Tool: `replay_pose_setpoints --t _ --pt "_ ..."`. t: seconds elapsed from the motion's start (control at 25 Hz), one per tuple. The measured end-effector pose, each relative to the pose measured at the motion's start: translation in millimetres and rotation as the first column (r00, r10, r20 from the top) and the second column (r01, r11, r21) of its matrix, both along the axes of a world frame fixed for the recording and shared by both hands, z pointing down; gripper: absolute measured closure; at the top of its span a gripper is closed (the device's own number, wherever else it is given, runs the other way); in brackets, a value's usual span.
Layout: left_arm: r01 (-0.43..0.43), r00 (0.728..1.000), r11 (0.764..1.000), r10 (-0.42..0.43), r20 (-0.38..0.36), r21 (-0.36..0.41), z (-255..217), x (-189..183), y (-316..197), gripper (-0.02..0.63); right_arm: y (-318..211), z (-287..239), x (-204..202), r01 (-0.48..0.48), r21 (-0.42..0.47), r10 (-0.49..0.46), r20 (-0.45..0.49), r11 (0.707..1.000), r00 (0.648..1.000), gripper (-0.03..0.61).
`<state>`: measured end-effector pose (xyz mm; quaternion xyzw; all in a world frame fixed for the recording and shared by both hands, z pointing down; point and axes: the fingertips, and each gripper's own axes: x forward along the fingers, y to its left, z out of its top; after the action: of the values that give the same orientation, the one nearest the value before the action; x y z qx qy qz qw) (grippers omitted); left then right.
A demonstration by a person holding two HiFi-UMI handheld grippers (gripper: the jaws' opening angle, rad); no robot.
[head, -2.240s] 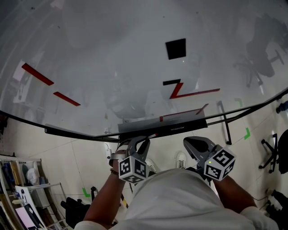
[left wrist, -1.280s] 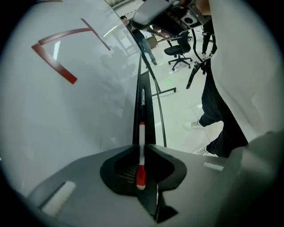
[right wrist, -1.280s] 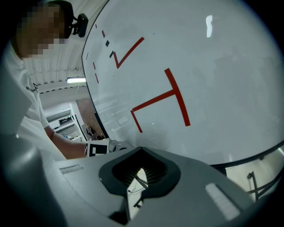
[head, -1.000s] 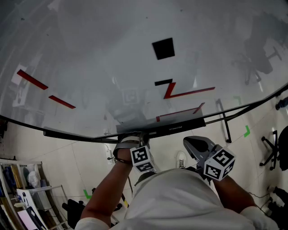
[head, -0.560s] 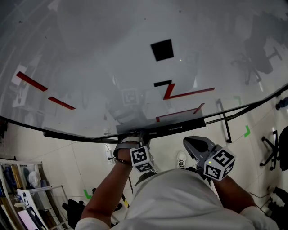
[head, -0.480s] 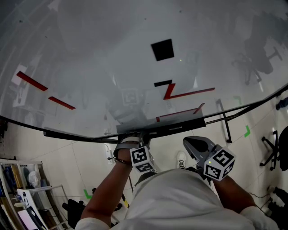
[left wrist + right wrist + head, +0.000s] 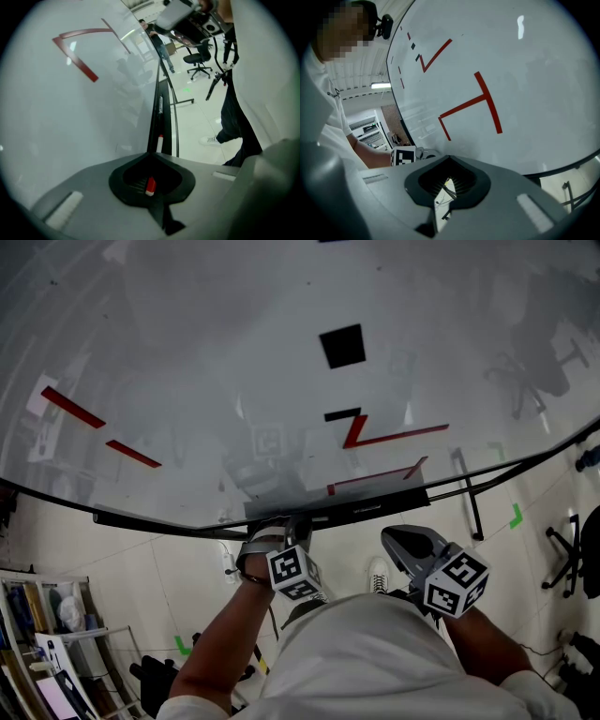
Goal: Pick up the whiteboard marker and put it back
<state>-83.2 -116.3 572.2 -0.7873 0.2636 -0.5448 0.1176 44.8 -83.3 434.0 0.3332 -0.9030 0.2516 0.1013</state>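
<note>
A whiteboard (image 7: 234, 352) with red lines stands over a pale tiled floor (image 7: 169, 568), with an office chair (image 7: 574, 554) and shelving rack (image 7: 47, 634) nearby.

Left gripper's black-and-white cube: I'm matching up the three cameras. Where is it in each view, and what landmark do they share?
Head view: the cube sits low, left of centre, just under the tray in the picture.
Left gripper view: not in it; only that gripper's fingers, with a red-and-white marker between them.
Right gripper view: the cube is left of centre, beside a forearm.
Shared landmark: the whiteboard with its red lines.
</note>
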Motion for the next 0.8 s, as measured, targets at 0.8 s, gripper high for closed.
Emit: replay_pose_setpoints --t 0.8 --pt "0.234 0.388 0.901 -0.430 -0.815 -0.365 -125.4 9.0 21.7 0.597 -7.8 -8.4 -6.6 0.000 0.016 0.000 0.009 1.000 1.000 0.577"
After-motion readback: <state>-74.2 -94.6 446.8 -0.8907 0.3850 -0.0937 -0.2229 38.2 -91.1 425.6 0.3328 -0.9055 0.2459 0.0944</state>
